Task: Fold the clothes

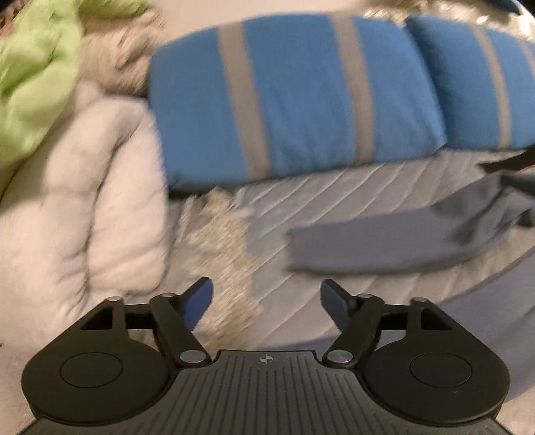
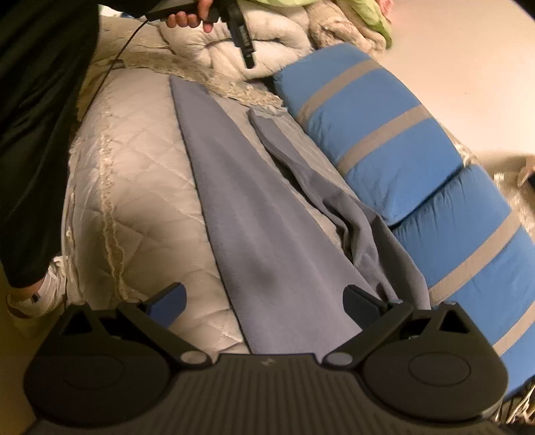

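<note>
A grey-blue garment lies stretched lengthwise on the quilted bed cover, with one sleeve beside it toward the pillows. My right gripper hovers over the garment's near end. Its jaws stand wide open, and the cloth lies flat beneath them, not pinched. In the left wrist view the sleeve end lies ahead to the right. My left gripper is open above the bed with nothing between its fingers. The right wrist view shows that left gripper raised past the garment's far end, in a hand.
Two blue pillows with grey stripes line the bed's far side. A white puffy quilt and green cloth are heaped at the left. A lace-edged throw lies under the gripper. A dark-clothed person stands at the bedside.
</note>
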{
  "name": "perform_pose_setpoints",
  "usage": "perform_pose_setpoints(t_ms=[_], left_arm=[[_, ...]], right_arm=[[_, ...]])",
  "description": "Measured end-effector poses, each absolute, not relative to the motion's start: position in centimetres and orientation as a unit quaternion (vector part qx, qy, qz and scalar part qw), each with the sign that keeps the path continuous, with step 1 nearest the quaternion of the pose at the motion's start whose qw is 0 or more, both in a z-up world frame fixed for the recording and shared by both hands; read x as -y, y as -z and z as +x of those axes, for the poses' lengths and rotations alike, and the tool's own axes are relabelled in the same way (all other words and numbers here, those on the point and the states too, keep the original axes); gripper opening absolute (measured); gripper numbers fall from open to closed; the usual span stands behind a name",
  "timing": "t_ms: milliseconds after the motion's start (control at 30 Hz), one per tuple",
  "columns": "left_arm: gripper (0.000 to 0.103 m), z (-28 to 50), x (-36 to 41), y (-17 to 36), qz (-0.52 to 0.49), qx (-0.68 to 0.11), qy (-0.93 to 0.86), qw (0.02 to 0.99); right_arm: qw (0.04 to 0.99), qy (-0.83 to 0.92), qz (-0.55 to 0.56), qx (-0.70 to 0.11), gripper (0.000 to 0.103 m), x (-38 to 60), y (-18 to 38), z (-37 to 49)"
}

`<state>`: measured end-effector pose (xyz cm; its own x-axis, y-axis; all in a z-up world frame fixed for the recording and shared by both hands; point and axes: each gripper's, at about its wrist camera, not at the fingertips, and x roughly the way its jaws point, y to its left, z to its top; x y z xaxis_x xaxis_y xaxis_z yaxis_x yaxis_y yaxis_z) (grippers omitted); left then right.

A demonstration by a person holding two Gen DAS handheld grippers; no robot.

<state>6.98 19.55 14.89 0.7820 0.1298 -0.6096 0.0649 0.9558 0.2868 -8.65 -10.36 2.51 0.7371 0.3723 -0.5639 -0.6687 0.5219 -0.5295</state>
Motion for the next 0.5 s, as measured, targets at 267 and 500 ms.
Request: perform_pose_setpoints(t_ms=[267, 500], left_arm=[[0.081, 8.8, -9.6, -15.7, 0.066, -0.289, 0.028, 0.955], [0.081, 8.7, -3.1, -9.8, 0.161, -0.258, 0.067, 0.95]], right_arm=[[0.873, -0.276, -0.328, -0.234, 0.103, 11.3, -3.0, -6.1], [0.895, -0.244, -0.277, -0.249, 0.103, 12.5, -4.0, -3.8]])
